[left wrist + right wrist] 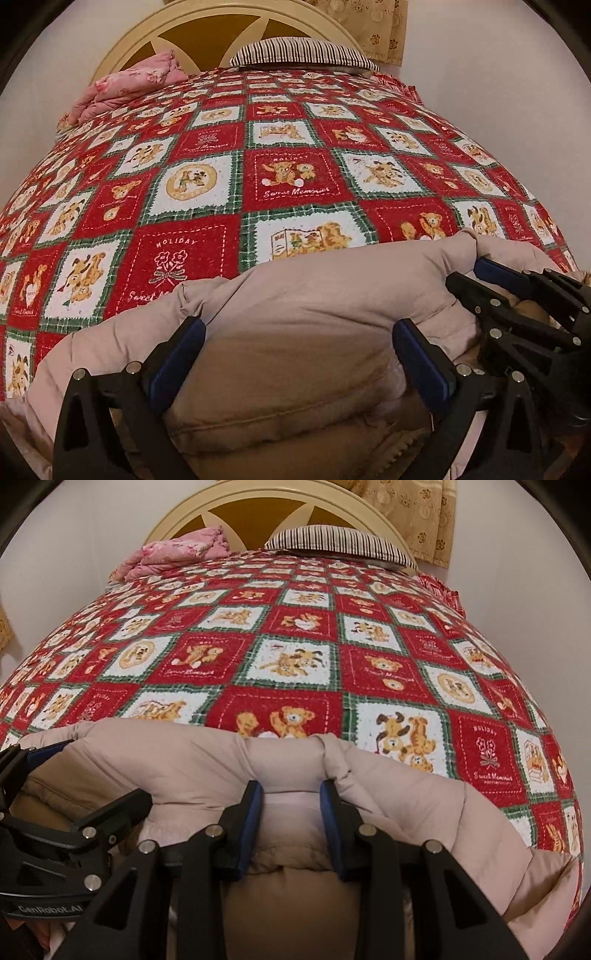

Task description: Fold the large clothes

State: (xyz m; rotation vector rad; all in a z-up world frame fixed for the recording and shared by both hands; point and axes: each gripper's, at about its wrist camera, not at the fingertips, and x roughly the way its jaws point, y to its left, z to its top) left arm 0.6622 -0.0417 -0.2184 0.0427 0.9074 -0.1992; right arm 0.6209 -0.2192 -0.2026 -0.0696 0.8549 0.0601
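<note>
A puffy beige-pink down jacket (314,295) lies bunched at the near edge of the bed, its tan lining showing underneath. My left gripper (301,325) stands wide open over it. A broad stretch of padding sits between the blue pads (184,343), which do not squeeze it. My right gripper (290,786) is shut on a thick fold of the jacket (184,768), and the fabric puckers at its tips. The two tools sit side by side: the right gripper (469,275) shows at the right edge of the left wrist view, and the left gripper (92,775) at the left edge of the right wrist view.
A red, white and green teddy-bear bedspread (295,177) covers the bed beyond the jacket. At the far end a striped pillow (303,55) and a bundled pink quilt (136,85) lie against the cream headboard (207,22). A beige floral curtain (417,517) hangs at the back right.
</note>
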